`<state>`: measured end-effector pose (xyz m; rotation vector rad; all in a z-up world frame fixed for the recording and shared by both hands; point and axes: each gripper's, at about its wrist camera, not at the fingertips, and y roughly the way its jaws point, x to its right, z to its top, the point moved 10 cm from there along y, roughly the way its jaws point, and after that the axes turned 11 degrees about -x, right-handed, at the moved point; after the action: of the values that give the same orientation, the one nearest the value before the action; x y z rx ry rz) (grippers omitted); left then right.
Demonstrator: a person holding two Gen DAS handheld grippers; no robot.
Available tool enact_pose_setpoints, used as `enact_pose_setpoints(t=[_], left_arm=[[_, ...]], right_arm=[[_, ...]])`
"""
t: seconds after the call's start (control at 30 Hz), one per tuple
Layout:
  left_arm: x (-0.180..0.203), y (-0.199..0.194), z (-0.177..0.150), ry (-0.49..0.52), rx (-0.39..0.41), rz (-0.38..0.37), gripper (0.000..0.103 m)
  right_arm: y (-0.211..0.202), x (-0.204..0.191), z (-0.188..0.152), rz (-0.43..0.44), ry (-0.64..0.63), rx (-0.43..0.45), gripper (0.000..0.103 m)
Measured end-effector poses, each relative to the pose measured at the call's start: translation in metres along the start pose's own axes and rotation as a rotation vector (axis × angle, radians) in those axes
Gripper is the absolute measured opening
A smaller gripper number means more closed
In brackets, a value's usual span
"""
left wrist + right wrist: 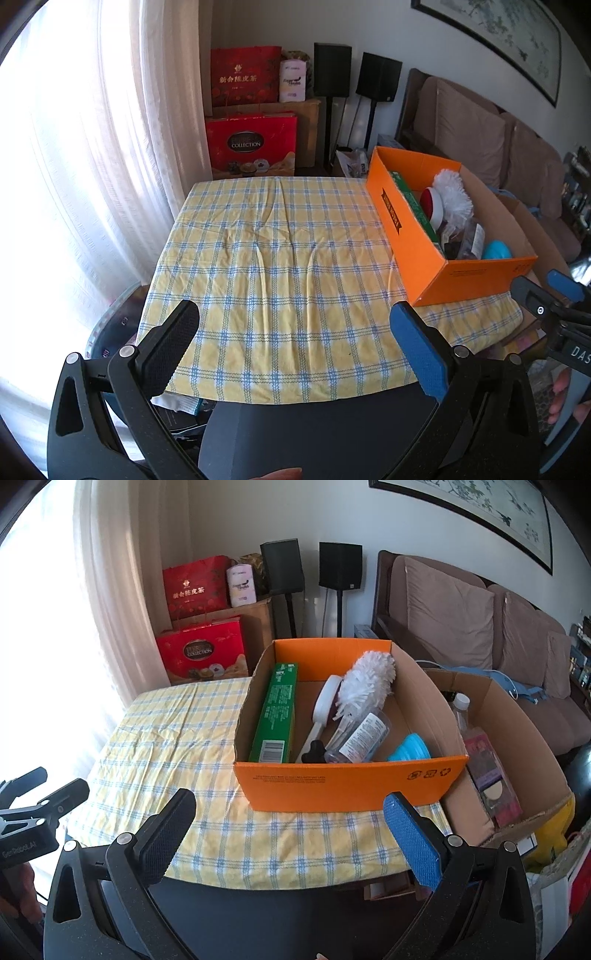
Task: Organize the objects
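Presently, both hand-held grippers hang over the near edge of a table covered with a yellow-and-blue checked cloth [280,258]. The left gripper [295,339], one finger padded black and the other blue, stands with its jaws spread wide and nothing between them. The right gripper [290,825], built the same way, is likewise spread wide and empty, its fingertips just short of the box.

An orange cardboard box [351,782] with an open top sits on the right side of the cloth, near the front edge. Inside it, a long green carton [277,716] leans along the left wall. Beside that lie a white fluffy duster head [369,685], a white round-headed brush with a pale handle [325,705], a clear plastic bottle with a printed label [364,738] on its side, a small black knob-shaped piece [314,756] and a blue round object [410,747] against the front wall.

A larger brown cardboard carton [524,738] stands touching the orange box on its right, off the table edge; it holds a clear bottle with a white cap [461,707] and a flat purple-pink package [491,771].

The rest of the cloth is bare. Red gift bags [251,144] stand behind the table, next to the curtain.
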<state>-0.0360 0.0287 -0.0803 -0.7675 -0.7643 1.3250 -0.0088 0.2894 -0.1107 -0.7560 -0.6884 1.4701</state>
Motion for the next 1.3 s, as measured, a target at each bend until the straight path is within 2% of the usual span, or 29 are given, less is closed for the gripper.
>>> enact_pose_setpoints(t=[0.3, 1.3], left_arm=[[0.0010, -0.0033, 0.0005, -0.013, 0.015, -0.020, 0.103], [-0.0024, 0.0017, -0.0012, -0.024, 0.009, -0.006, 0.103]], right_arm=[[-0.0014, -0.0006, 0.0011, 0.004, 0.005, 0.004, 0.102], [-0.0019, -0.0017, 0.0008, 0.006, 0.006, 0.003, 0.102]])
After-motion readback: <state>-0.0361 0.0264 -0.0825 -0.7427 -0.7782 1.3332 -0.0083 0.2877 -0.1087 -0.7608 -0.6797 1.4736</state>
